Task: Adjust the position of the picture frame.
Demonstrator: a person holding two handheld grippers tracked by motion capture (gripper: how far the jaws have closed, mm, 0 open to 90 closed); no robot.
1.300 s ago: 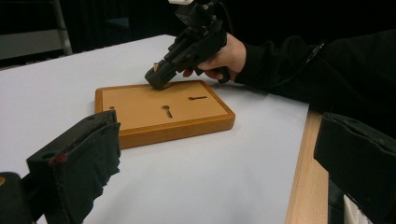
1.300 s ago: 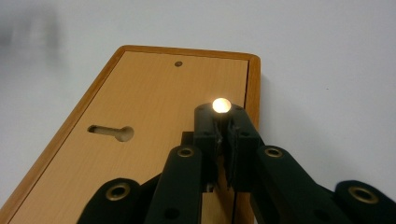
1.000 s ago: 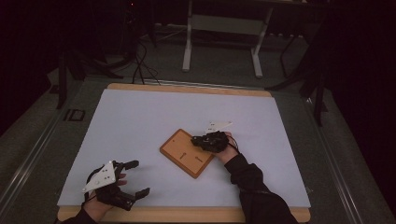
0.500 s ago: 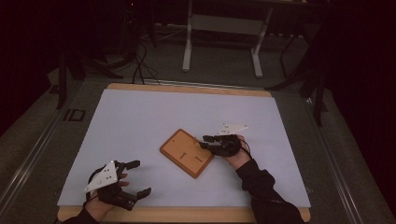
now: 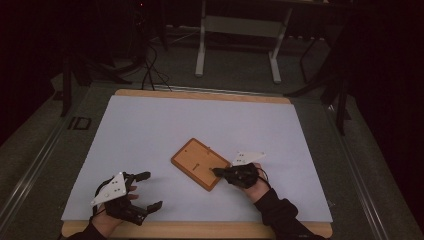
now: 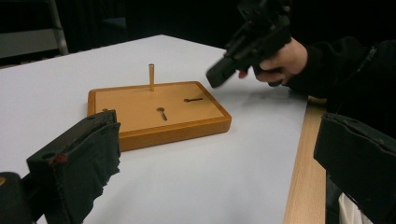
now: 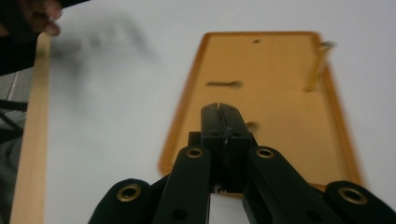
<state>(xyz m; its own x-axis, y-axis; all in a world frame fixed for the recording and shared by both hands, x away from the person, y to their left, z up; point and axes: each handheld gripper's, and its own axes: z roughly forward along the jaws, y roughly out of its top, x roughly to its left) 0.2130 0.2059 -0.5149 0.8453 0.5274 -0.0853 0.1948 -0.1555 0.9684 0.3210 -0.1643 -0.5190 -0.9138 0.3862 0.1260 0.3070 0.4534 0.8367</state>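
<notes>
Wooden board (image 5: 200, 163), a flat orange-brown rectangle with a raised rim, lies turned at an angle near the middle of the white-covered bench (image 5: 150, 135). One thin peg (image 6: 151, 77) stands upright by its far edge in the left gripper view, and two dark keyhole-shaped slots (image 6: 161, 113) are cut in its face. At the board's right end, the right gripper (image 5: 217, 172) points left over the rim with its jaws pressed together; nothing seems pinched between them, though the view is blurred. Well apart, at the near left corner, the left gripper (image 5: 145, 191) has its jaws spread wide around nothing.
</notes>
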